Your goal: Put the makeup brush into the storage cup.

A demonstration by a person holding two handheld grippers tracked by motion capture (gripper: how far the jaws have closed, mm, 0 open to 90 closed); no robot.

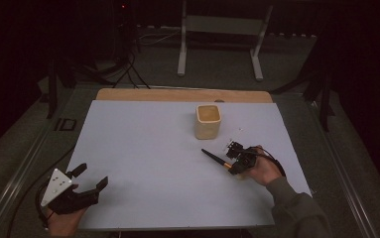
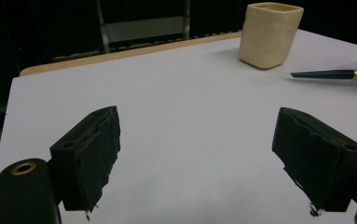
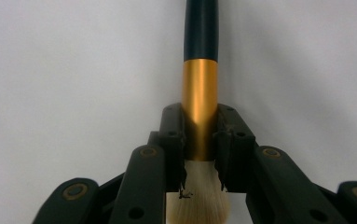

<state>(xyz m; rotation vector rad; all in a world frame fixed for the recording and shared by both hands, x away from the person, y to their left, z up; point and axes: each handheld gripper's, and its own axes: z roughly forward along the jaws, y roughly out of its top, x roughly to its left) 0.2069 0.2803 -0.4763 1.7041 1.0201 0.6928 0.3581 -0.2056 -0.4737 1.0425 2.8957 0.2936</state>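
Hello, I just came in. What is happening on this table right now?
A person holds a gripper in each hand over a white table. The right gripper has its jaws shut on the gold metal band of a black-handled brush with pale bristles, near a cream square cup. The left gripper is open and holds nothing, at the near left corner.

The cup (image 1: pixel 208 121) is standing on the bench (image 1: pixel 143 163), toward its far edge. The brush (image 1: pixel 216 159) is lying in front of the cup, slightly to its right. The right gripper (image 1: pixel 236 157) is sitting just right of the brush, clamped on it. The left gripper (image 1: pixel 89 176) is sitting well to the cup's left, at the near edge.
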